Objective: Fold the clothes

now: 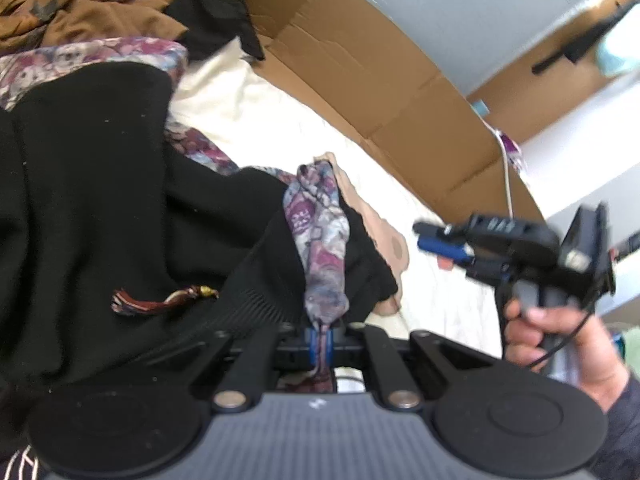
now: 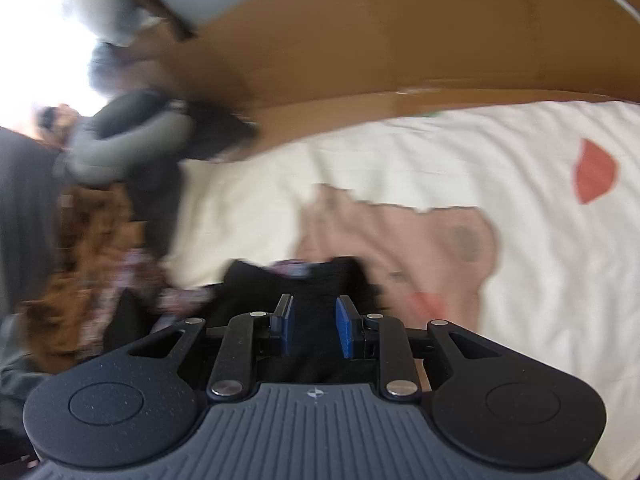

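Observation:
My left gripper (image 1: pixel 320 340) is shut on a strip of purple-and-blue patterned cloth (image 1: pixel 322 248) that runs up from its blue pads. This strip belongs to a black garment (image 1: pixel 100 208) spread over the left of the white bed sheet (image 1: pixel 260 120); a red tassel (image 1: pixel 160 300) lies on it. The right gripper (image 1: pixel 444 240) hangs in the air to the right, held by a hand (image 1: pixel 560 340). In the right wrist view my right gripper (image 2: pixel 315 328) is open, with nothing between its blue pads (image 2: pixel 345 330), just above the black garment (image 2: pixel 316 284).
A pink cloth (image 2: pixel 400 236) lies flat on the white sheet (image 2: pixel 520 260) beside the black garment. Flattened cardboard (image 1: pixel 360 72) stands along the far side of the bed. A brown garment (image 1: pixel 80 4) and other clothes are piled at the upper left.

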